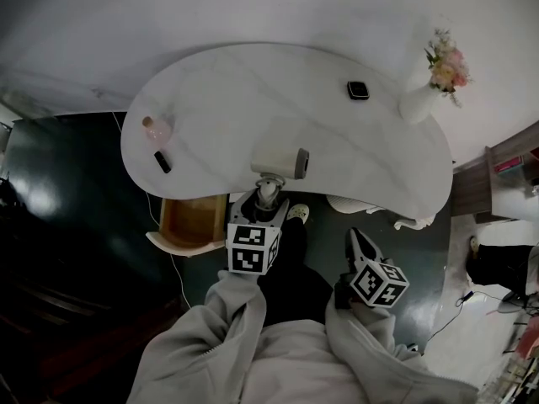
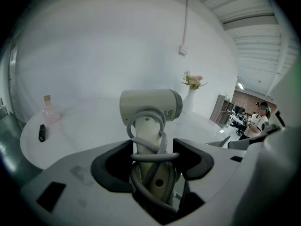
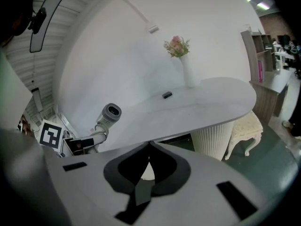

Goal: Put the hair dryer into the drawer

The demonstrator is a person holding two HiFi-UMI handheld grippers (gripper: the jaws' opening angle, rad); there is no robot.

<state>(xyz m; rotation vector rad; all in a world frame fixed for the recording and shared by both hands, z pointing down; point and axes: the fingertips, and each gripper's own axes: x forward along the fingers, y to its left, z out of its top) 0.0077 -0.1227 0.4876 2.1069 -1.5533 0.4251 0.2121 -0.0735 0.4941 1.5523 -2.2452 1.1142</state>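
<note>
The white hair dryer [image 1: 280, 160] has its cord wound round the handle, and my left gripper [image 1: 268, 194] is shut on that handle at the near edge of the white table [image 1: 210, 91]. In the left gripper view the dryer [image 2: 149, 106] stands upright, handle and cord pinched between the dark pads [image 2: 113, 166]. A wooden drawer [image 1: 190, 222] stands pulled open under the table, just left of that gripper. My right gripper [image 1: 358, 241] hangs lower right, off the table, shut with nothing in it; its tips meet [image 3: 149, 147]. From there the dryer [image 3: 109, 114] shows at the left.
On the table stand a vase of flowers [image 1: 429, 87], a small black device [image 1: 358, 90], a pink bottle [image 1: 157, 130] and a black stick-shaped item [image 1: 162, 162]. A white stool [image 1: 370, 207] is under the table's right part. A shelf unit [image 1: 505, 171] stands at the right.
</note>
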